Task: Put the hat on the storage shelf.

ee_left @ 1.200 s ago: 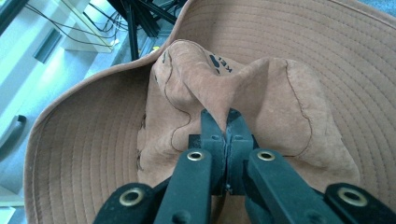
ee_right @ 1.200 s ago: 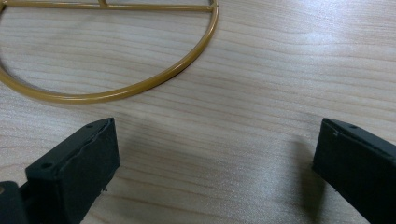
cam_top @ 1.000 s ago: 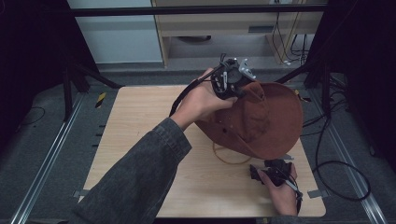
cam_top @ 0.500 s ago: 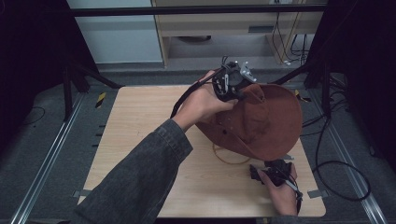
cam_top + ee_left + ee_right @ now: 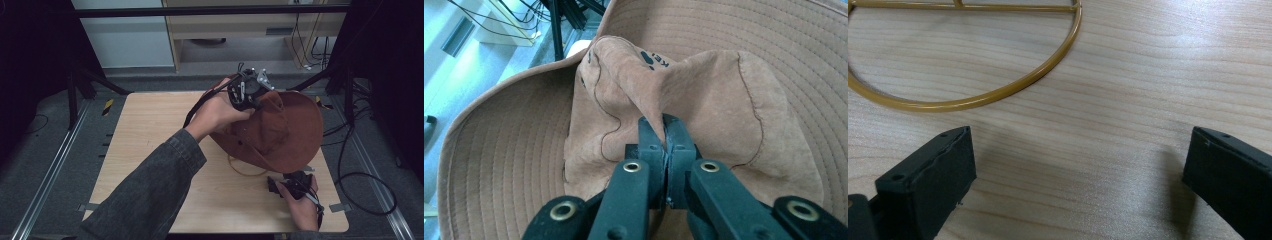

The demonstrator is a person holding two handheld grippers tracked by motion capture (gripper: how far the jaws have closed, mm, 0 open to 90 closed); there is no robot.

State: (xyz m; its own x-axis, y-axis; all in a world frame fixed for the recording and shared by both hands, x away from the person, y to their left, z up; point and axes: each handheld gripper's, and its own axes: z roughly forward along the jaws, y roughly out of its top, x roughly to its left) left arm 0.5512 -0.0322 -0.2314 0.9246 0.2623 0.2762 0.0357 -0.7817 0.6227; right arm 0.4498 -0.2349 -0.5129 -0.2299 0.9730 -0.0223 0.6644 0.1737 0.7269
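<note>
The left tongs (image 5: 664, 137) clamp the brown hat's (image 5: 295, 130) crown fold, the hat hiding most of the gold ring (image 5: 998, 95), beside which the right tongs (image 5: 1078, 175) gape.

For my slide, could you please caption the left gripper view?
Left gripper pinching a fold of the brown hat.

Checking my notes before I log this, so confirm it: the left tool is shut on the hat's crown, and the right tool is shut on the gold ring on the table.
Not quite. The right tool is open, jaws wide apart over bare table, the gold ring lying beyond them untouched; the right gripper view shows it. The left tool is indeed shut on the hat crown.
</note>
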